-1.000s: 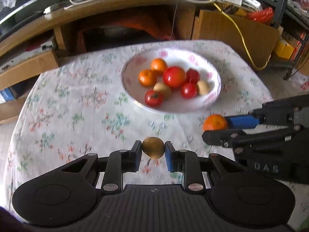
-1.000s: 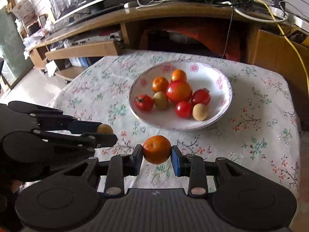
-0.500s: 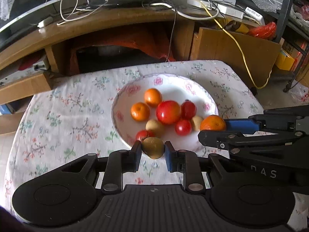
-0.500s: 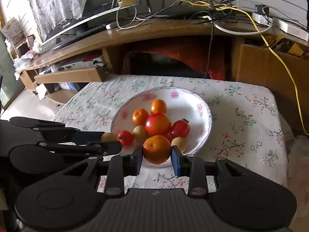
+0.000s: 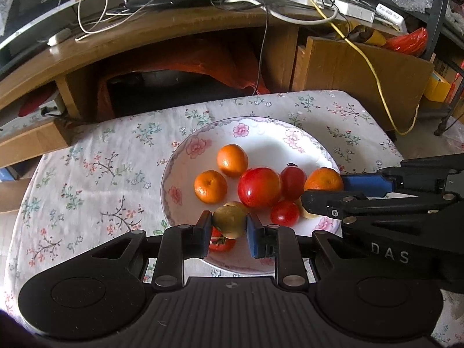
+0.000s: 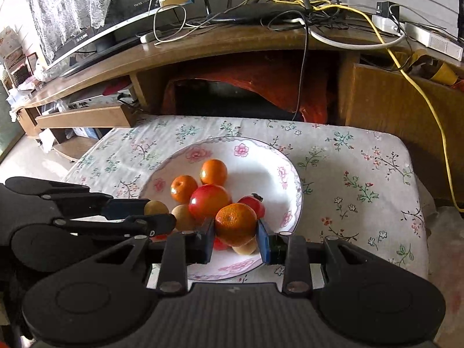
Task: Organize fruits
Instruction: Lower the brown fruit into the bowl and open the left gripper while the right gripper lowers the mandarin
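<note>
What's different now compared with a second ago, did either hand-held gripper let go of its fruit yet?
No release yet. Both carried their fruit forward from above the tablecloth to over the bowl: the left hand-held gripper with the small brownish-green fruit, the right hand-held gripper with the orange. Both stay clamped. The fruit already in the bowl has not shifted.

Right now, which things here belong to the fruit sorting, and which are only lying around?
Belong: brown fruit in left tool; orange in right tool; floral bowl of fruit.

Lying around: yellow cable, monitor, white power strip.
</note>
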`<state>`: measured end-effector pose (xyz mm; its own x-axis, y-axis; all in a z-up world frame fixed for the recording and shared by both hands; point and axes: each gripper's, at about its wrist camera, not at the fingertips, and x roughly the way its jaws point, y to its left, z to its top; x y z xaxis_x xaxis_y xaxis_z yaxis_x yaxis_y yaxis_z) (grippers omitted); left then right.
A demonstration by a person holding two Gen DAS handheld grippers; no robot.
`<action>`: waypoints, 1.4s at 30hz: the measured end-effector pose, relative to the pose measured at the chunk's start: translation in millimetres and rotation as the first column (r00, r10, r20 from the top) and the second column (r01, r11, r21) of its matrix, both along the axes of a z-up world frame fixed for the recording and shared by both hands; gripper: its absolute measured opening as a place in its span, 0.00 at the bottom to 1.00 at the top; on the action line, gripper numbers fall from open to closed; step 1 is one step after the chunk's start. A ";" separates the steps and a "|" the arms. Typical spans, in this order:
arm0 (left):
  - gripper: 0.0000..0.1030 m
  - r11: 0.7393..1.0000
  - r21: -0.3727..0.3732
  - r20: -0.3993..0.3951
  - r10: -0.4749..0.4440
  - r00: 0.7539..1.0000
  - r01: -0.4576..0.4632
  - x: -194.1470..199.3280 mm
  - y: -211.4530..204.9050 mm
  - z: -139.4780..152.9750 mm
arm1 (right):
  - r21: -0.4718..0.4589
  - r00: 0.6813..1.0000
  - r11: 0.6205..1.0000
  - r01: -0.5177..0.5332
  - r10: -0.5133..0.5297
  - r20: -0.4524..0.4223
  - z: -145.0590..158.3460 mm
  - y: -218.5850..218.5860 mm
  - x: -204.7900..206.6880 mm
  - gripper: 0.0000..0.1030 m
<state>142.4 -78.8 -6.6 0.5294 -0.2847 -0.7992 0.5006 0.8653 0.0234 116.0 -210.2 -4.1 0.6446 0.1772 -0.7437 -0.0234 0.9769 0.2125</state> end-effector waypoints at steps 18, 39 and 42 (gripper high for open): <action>0.30 1.000 0.030 0.022 0.001 1.000 -0.002 15.4 -9.1 -7.4 | -0.032 1.000 0.999 0.028 -0.028 0.000 -11.1 -4.1 20.4 0.32; 0.45 0.999 0.034 0.041 0.015 0.999 -0.016 18.4 -8.4 -4.6 | -0.032 0.998 0.998 0.061 -0.061 0.003 -7.4 -8.6 19.1 0.33; 0.48 0.999 0.033 0.048 0.023 0.999 -0.025 17.5 -7.2 -2.2 | -0.031 0.998 0.998 0.061 -0.061 0.013 -4.6 -7.5 16.9 0.33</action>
